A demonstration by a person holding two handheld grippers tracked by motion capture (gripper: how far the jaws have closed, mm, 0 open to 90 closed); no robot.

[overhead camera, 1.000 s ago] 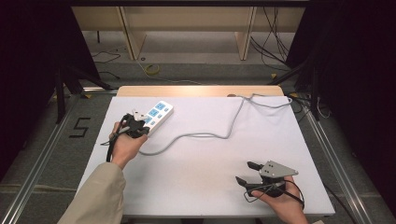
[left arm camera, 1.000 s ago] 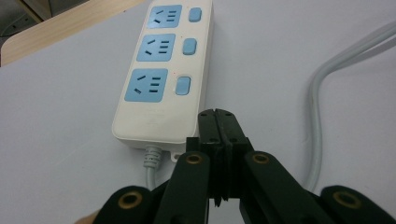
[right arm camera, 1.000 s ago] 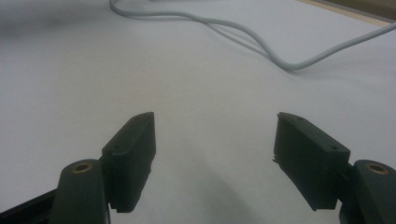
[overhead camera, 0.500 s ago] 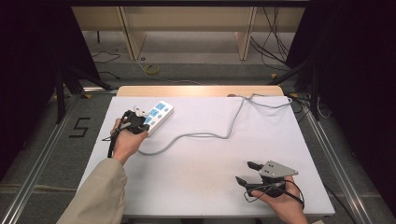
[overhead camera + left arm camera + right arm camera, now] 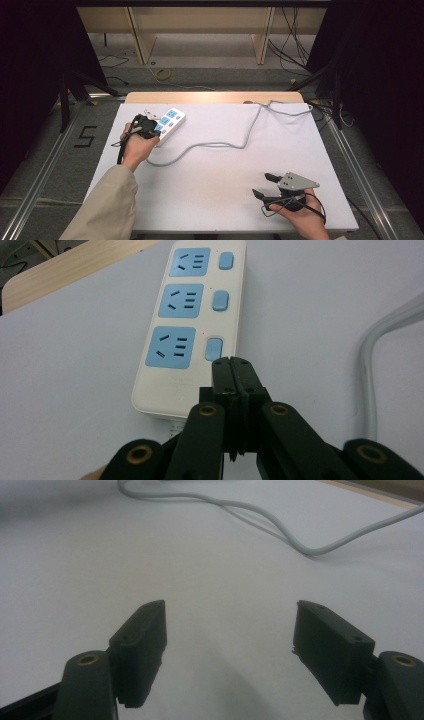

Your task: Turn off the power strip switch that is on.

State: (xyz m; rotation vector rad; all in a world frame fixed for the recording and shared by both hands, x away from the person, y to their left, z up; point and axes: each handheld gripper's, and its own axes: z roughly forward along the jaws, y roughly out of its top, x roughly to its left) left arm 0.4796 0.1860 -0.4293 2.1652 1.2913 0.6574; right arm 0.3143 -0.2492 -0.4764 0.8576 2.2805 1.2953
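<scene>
White foam-like table cover (image 5: pixel 215 190) under everything. Near right: right gripper (image 5: pixel 263 186) resting on it, jaws spread wide, nothing between them. Grey cable (image 5: pixel 220 145) snakes across the middle toward the far right edge. Far left: left gripper (image 5: pixel 232 363) with jaws pressed together, tips at the nearest blue switch (image 5: pixel 213 349) of the cream power strip (image 5: pixel 167 123), which lies flat with three blue sockets.
</scene>
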